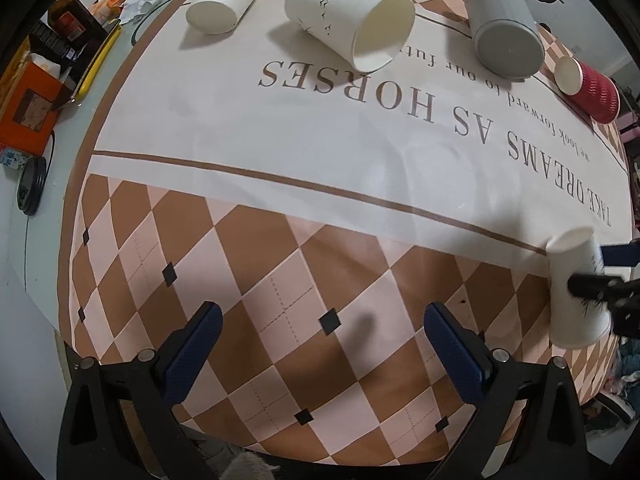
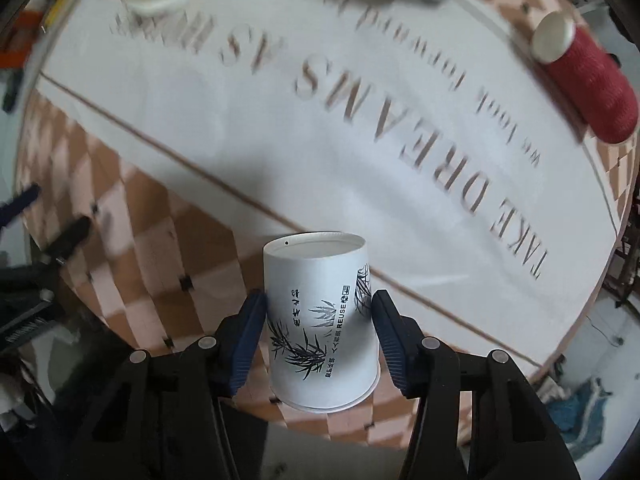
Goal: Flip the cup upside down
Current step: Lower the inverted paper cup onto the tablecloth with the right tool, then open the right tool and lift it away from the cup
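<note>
The right tongs (image 2: 318,330) grip a white paper cup (image 2: 322,328) between their 2 blue pads, its base pointing away from them and its rim toward them, above the checked tablecloth (image 2: 140,240). The left tongs (image 1: 322,346) hang wide and empty. The turn looks nearly done; next comes lowering the cup rim-down onto the cloth, then letting go.

Lighting is even and soft. The left tool (image 1: 320,344) throws a diffuse shadow onto the table (image 1: 280,128) ahead of it. The left view is sharp, apart from blur at the far right edge. The right view is motion-blurred beyond its tool (image 2: 320,336). Both bend strongly at the edges.
</note>
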Action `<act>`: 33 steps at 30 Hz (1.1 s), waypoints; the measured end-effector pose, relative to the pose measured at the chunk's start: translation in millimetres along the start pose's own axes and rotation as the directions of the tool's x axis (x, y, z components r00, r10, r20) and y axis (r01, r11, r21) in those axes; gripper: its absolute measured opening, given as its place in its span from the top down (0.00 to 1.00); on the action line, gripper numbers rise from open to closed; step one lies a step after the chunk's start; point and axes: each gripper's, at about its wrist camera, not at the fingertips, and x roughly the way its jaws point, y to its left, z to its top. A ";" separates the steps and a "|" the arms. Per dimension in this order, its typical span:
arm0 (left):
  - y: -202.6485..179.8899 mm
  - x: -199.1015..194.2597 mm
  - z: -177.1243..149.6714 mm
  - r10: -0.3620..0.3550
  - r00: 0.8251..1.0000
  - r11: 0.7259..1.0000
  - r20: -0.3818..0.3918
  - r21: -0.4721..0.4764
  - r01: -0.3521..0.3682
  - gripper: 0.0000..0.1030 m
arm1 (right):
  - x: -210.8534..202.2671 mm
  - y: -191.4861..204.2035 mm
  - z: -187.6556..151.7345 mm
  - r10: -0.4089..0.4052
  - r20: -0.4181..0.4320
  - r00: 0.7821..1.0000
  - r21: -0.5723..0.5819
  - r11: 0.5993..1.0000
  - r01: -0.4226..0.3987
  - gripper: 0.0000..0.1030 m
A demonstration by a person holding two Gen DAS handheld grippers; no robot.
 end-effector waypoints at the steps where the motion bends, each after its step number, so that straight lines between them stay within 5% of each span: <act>1: -0.4 0.2 0.3 -0.004 1.000 1.000 -0.002 -0.007 0.004 0.00 | -5.3 -2.6 -0.9 0.013 0.033 0.999 0.015 1.000 -0.014 0.45; 4: -14.1 -5.4 15.7 -0.014 1.000 1.000 -0.010 -0.023 0.014 0.00 | -35.5 -18.9 -4.9 0.051 0.249 0.967 0.101 0.992 -0.078 0.45; 9: -28.7 -2.3 36.0 -0.006 1.000 1.000 -0.007 -0.016 0.005 0.00 | -52.8 -41.6 -12.0 -0.002 0.557 0.830 0.225 0.963 -0.148 0.45; 14: -47.1 0.5 46.7 -0.004 1.000 1.000 0.006 -0.003 0.004 0.00 | -37.9 -47.0 -12.8 -0.089 0.712 0.696 0.283 0.944 -0.168 0.45; 17: -57.9 3.2 52.6 -0.006 1.000 1.000 0.009 0.005 0.005 0.00 | -32.7 -39.2 -25.6 -0.125 0.749 0.650 0.295 0.942 -0.159 0.45; 22: -82.9 -2.3 62.7 0.003 1.000 0.999 0.024 0.046 -0.004 0.00 | -25.1 -28.0 -45.4 -0.131 0.756 0.641 0.277 0.952 -0.132 0.44; 28: -112.4 -3.3 51.3 0.003 0.999 0.997 0.038 0.080 -0.006 0.00 | -9.4 -28.0 -65.5 -0.133 0.713 0.688 0.313 0.939 -0.143 0.42; 33: -125.2 -21.5 29.0 0.018 0.996 0.993 0.089 0.113 -0.028 0.00 | -13.5 -32.1 -84.0 -0.167 0.691 0.703 0.371 0.917 -0.147 0.21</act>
